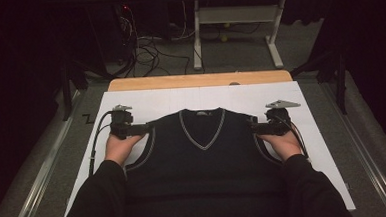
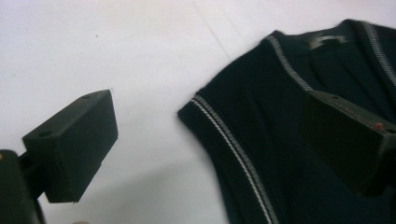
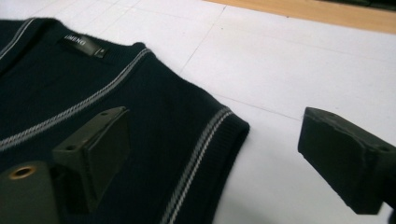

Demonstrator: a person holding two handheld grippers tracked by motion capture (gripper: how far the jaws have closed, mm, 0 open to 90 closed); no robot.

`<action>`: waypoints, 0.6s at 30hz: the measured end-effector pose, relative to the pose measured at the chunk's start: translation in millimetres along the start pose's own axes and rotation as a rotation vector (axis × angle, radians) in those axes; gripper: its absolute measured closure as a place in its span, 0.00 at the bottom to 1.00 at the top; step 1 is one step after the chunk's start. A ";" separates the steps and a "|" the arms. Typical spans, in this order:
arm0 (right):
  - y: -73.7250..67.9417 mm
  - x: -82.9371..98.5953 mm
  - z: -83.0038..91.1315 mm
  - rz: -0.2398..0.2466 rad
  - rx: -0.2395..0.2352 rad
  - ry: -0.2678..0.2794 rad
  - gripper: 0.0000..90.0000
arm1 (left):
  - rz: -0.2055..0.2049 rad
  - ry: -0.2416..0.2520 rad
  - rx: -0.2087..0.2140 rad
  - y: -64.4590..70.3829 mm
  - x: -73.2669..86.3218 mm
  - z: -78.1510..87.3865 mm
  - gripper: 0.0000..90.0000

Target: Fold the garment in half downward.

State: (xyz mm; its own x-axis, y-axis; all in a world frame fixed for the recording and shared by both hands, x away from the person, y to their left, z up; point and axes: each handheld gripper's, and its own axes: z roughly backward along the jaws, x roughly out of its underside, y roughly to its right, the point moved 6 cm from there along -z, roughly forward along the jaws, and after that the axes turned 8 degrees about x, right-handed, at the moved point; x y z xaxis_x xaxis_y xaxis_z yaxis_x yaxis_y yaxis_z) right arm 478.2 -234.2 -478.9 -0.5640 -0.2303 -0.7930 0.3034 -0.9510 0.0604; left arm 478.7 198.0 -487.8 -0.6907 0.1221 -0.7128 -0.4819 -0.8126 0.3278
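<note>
A dark navy sleeveless V-neck vest with grey striped trim lies flat, front up, on the white sheet. My left gripper is at the vest's left shoulder, open, one jaw over the white sheet and the other over the shoulder fabric. My right gripper is at the right shoulder, open too, its jaws straddling the shoulder's trimmed edge. Nothing is pinched by either one. The neck label shows in the right gripper view.
The white sheet covers a wooden table whose far edge shows beyond it. Cables and a white frame sit on the floor past the table. Dark sleeves come in at the bottom.
</note>
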 end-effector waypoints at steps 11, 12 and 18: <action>5.1 2.9 -30.7 -0.005 0.048 -0.125 0.23 | 0.046 -0.148 -0.034 -2.9 6.6 -28.1 0.08; 5.1 4.1 -32.8 -0.005 0.053 -0.135 0.24 | 0.045 -0.154 -0.038 -2.3 7.5 -29.4 0.12; 3.2 9.9 -40.6 0.016 0.075 -0.169 0.36 | 0.059 -0.171 -0.087 -0.9 9.8 -33.3 0.26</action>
State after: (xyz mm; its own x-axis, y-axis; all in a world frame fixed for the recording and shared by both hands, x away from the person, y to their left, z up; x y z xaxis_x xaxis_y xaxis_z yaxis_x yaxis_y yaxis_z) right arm 504.8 -231.1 -511.2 -0.6827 -0.2706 -0.6787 0.2586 -0.9583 0.1219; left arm 490.3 181.0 -515.7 -0.8016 0.1619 -0.5755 -0.3945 -0.8665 0.3058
